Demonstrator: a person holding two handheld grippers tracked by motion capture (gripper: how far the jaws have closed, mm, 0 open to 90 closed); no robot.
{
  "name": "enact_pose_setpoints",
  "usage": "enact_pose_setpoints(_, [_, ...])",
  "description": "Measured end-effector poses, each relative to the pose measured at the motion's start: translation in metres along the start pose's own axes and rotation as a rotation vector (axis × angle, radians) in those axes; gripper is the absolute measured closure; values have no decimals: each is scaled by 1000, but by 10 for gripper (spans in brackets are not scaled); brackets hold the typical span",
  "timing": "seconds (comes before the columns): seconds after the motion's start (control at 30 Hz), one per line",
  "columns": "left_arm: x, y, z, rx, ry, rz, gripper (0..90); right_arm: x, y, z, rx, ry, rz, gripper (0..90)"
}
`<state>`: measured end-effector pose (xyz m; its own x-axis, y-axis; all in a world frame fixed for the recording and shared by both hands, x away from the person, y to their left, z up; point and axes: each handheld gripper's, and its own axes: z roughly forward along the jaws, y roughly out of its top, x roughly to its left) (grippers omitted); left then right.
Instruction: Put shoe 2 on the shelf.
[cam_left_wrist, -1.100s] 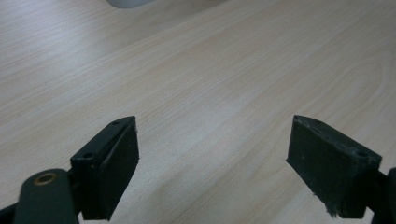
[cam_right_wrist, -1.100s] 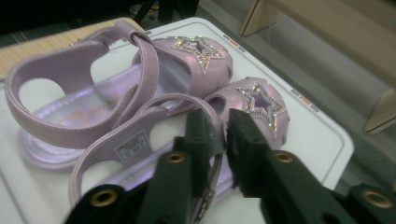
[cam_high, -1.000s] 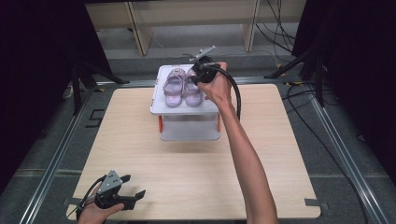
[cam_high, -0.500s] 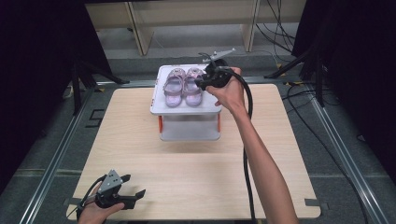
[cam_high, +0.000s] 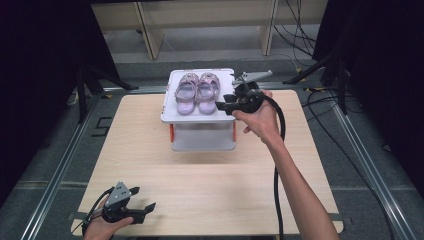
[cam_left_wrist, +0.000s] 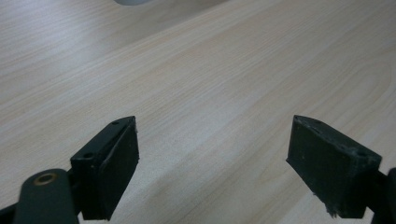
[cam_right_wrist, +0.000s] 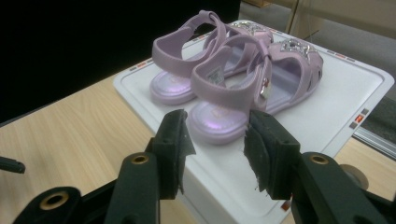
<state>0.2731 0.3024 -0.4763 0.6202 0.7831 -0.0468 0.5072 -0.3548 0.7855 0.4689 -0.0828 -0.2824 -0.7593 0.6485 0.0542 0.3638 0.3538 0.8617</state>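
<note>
A pair of small purple sandals (cam_high: 196, 91) stands side by side on a white box stand (cam_high: 225, 75) at the back of the table. My right gripper (cam_high: 223, 106) hovers at the stand's right side, its tips pointing left toward the near sandal. In the right gripper view its jaws (cam_right_wrist: 215, 140) stand apart just short of the nearer sandal's heel (cam_right_wrist: 219, 121); they have just been opening, with nothing between the pads. My left gripper (cam_high: 146, 212) rests low over the table's front left corner. It stands open over bare wood (cam_left_wrist: 212, 154).
The white stand's top (cam_right_wrist: 345, 93) has bare room to the right of the sandals. The wooden table (cam_high: 200, 175) stretches between the stand and the left gripper. A black cable (cam_high: 276, 175) trails from the right gripper along the forearm. Metal rails edge the table.
My right gripper has drawn away from the sandals' toe end, to the right and nearer, and its jaws have widened. The sandals and the left gripper have stayed put.
</note>
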Motion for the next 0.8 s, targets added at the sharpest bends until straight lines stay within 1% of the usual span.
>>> enact_pose_setpoints(0.03, [0,0,0,0,0,-3,160,2,-7,-4,-4,3,0,566])
enact_pose_setpoints(0.07, [0,0,0,-11,-4,-13,160,2,-9,-6,1,12,9,565])
enact_pose_setpoints(0.13, [0,0,0,-7,-2,-8,160,3,-13,-7,-1,20,8,559])
enact_pose_setpoints(0.17, [0,0,0,-7,-3,-12,160,5,-20,-9,1,20,20,548])
enact_pose_setpoints(0.2, [0,0,0,-7,-3,-12,160,5,-20,-9,1,20,20,548])
enact_pose_setpoints(0.23, [0,0,0,-5,-2,-14,160,8,-28,-11,-4,29,25,532])
enact_pose_setpoints(0.27, [0,0,0,-5,-2,-14,160,8,-28,-11,-4,29,25,532])
enact_pose_setpoints(0.3, [0,0,0,-7,-2,-12,160,9,-32,-13,-5,29,34,528])
enact_pose_setpoints(0.33, [0,0,0,-7,-2,-9,160,13,-40,-15,-14,25,29,515])
enact_pose_setpoints(0.37, [0,0,0,-9,0,-11,160,15,-45,-15,-24,40,39,506])
enact_pose_setpoints(0.4, [0,0,0,-9,0,-11,160,15,-45,-15,-24,40,39,506])
enact_pose_setpoints(0.43, [0,0,0,-9,2,-12,160,18,-50,-17,-14,29,42,497])
enact_pose_setpoints(0.47, [0,0,0,-11,1,-15,160,21,-55,-17,-24,30,39,487])
enact_pose_setpoints(0.5, [2,0,0,10,13,3,160,27,-68,-19,-24,30,57,473])
enact_pose_setpoints(0.53, [1,0,0,10,14,3,160,29,-73,-18,-36,46,56,464])
enact_pose_setpoints(0.6, [1,-1,0,10,17,4,160,35,-85,-19,-34,49,54,451])
enact_pose_setpoints(0.63, [0,-1,0,4,12,-7,160,39,-91,-19,-33,56,70,443])
enact_pose_setpoints(0.67, [0,-1,0,4,12,-7,160,39,-91,-19,-33,56,70,443])
enact_pose_setpoints(0.7, [-1,-1,0,-8,11,-12,160,44,-106,-17,-51,41,68,435])
enact_pose_setpoints(0.73, [0,-1,-1,-6,12,-12,160,45,-110,-17,-25,53,65,417])
enact_pose_setpoints(0.77, [0,-1,0,-2,13,-9,160,46,-114,-16,1,58,64,418])
enact_pose_setpoints(0.8, [0,-1,0,-2,13,-9,160,46,-114,-16,1,58,64,418])
